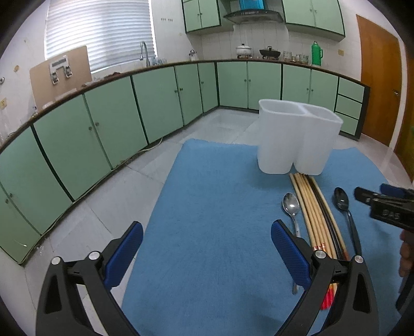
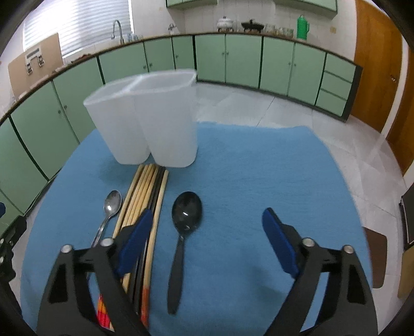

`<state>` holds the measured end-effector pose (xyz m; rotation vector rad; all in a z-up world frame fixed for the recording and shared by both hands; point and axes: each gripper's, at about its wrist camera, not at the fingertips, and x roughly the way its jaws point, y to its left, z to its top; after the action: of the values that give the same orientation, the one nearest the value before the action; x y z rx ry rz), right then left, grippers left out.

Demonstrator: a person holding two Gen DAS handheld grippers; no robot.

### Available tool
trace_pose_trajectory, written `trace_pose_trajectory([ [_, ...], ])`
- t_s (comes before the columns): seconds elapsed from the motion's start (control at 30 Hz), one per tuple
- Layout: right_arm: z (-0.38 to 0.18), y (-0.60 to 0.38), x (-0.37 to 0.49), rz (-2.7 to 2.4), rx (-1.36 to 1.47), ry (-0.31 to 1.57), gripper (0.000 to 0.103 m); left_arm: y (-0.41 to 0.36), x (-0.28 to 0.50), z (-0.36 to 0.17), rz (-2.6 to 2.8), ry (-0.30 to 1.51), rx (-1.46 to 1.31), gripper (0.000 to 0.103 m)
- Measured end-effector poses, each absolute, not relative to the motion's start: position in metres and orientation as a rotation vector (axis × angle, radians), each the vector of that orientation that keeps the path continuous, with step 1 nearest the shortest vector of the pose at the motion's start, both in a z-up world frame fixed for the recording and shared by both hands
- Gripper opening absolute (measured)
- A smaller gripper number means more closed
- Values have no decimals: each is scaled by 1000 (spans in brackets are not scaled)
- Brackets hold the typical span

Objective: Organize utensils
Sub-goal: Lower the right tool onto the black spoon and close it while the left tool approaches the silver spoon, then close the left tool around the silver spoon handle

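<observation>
Black spoon (image 2: 185,227) lies on the blue mat (image 2: 258,165), handle running back between the spread, empty fingers of the right gripper (image 2: 207,227), bowl toward the white 2-compartment holder (image 2: 145,124); left gripper (image 1: 207,240), also spread and empty, sits farther off.

Green base cabinets (image 1: 155,103), window blinds (image 1: 98,31), pale tiled floor (image 1: 103,201), wooden door (image 1: 380,77), range hood (image 1: 252,13)

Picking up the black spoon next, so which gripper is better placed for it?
Right. The open right gripper hangs directly over the black plastic spoon, whose handle runs between its fingers. The open left gripper faces bare blue mat, across the chopsticks.
</observation>
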<state>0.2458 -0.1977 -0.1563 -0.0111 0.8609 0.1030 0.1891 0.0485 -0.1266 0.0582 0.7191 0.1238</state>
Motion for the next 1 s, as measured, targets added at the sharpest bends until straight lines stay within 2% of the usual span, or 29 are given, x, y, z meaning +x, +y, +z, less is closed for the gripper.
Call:
trace_pose_trajectory([
  [0.47, -187, -178, 284, 54, -2, 973, 63, 51, 222, -154, 106, 778, 63, 97],
  [0.63, -183, -169, 281, 88, -37, 958, 34, 46, 232, -156, 78, 789, 60, 97],
  [1.0, -178, -181, 267, 101, -28, 963, 34, -2, 257, -172, -65, 843, 84, 97],
])
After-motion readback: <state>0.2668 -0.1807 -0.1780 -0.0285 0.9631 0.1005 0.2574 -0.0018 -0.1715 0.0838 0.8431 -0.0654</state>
